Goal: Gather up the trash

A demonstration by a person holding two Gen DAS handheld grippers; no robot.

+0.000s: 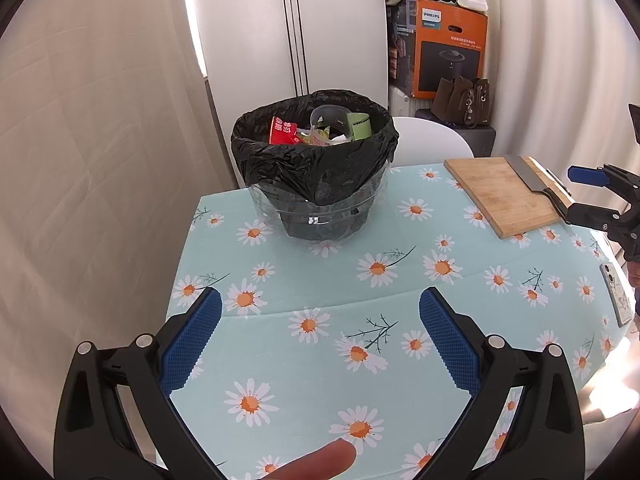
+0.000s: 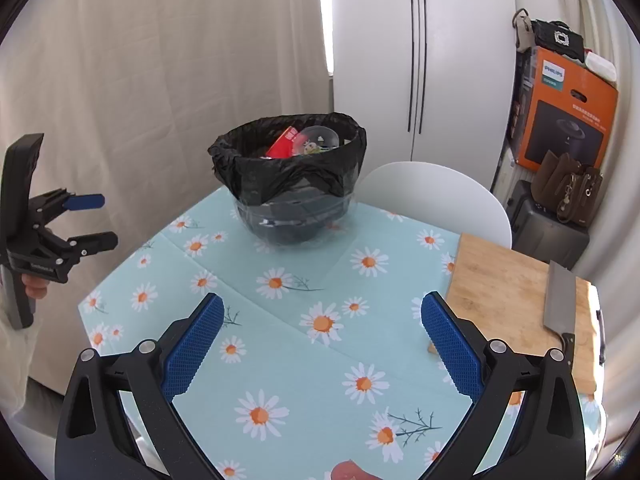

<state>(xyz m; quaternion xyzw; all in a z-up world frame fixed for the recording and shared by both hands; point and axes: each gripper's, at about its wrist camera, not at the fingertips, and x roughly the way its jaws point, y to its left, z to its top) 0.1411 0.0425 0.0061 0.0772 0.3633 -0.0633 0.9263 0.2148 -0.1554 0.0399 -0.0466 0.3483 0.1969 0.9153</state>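
Left gripper [image 1: 320,312] and right gripper [image 2: 322,320], both spread wide and empty, hover above the table's [image 1: 304,280] near edge; bin [image 1: 316,168], bag-lined and full of trash, sits toward the far edge, seemingly ready for bagging.

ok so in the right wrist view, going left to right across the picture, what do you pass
left hand-held gripper → trash bin with black liner → white chair → wooden cutting board → cleaver, which lies on the board's right part → brown bag at the far right
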